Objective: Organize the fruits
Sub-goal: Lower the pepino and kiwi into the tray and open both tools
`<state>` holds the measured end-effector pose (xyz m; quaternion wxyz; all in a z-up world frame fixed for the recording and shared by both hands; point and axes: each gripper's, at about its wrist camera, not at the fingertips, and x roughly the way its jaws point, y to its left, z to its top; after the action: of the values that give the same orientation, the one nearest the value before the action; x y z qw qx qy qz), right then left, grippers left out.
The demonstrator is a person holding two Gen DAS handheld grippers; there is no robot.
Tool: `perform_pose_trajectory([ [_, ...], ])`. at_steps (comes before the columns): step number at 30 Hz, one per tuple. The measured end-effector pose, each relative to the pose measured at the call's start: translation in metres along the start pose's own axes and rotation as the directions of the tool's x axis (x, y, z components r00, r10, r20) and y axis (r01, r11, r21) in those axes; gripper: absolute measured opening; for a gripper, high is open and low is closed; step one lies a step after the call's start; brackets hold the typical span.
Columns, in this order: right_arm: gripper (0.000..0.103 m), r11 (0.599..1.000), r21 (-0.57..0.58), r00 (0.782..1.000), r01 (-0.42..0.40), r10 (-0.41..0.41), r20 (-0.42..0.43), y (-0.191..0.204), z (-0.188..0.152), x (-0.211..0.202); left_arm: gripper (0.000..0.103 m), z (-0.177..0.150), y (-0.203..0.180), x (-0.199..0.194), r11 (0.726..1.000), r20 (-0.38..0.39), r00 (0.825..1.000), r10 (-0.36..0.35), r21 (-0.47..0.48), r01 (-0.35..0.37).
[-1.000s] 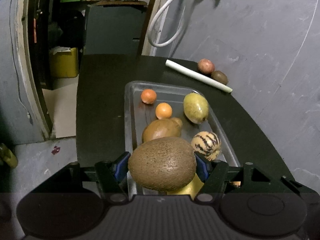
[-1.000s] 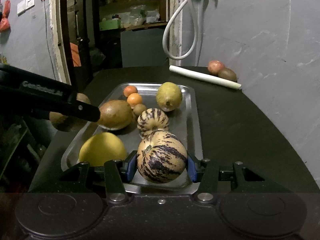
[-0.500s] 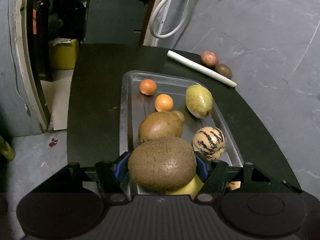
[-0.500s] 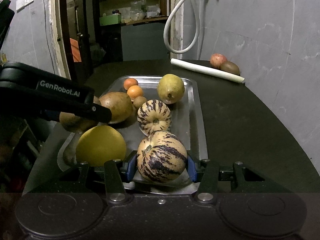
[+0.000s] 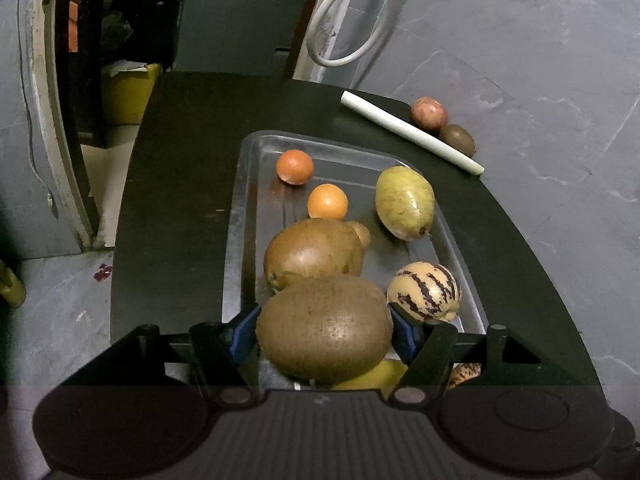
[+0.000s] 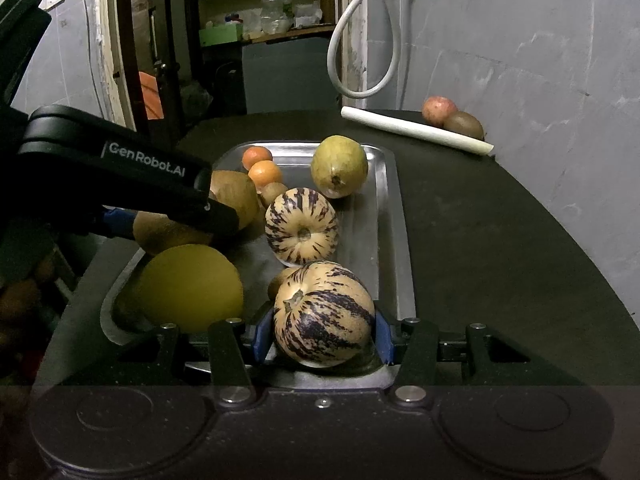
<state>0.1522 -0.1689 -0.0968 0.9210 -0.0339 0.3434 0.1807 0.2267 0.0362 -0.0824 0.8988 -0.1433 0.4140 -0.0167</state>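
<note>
Dark table [image 5: 180, 200], grey wall [image 5: 540, 60]

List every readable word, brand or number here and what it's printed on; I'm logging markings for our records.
"GenRobot.AI": on the side of the left claw's black arm, seen from the right wrist camera.
Nothing else is readable; the fruits and metal tray show no labels.

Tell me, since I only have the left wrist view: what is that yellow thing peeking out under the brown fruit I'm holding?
Observer: A round yellow fruit lying at the tray's near left corner.
Operator: And the striped sliver at my lower right?
Observer: A striped melon clamped in the right gripper over the tray's near end.
Operator: Anything hidden behind it?
Observer: A small brown fruit beside that melon, partly covered.
</note>
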Motion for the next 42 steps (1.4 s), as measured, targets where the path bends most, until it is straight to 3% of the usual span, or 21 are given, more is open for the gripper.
perform_pose_trajectory([
  [30,0.054,0.996,-0.083,0.999,-0.015,0.019,0.043,0.002,-0.007,0.001,0.074,-0.007,-0.01,0.011,0.998,-0.006,0.998,0.057,0.022,-0.057],
  [42,0.077,0.998,-0.054,0.996,0.03,-0.025,0.081,0.001,-0.005,-0.031,0.095,-0.009,-0.011,-0.022,0.999,0.026,0.999,0.032,0.007,-0.033],
])
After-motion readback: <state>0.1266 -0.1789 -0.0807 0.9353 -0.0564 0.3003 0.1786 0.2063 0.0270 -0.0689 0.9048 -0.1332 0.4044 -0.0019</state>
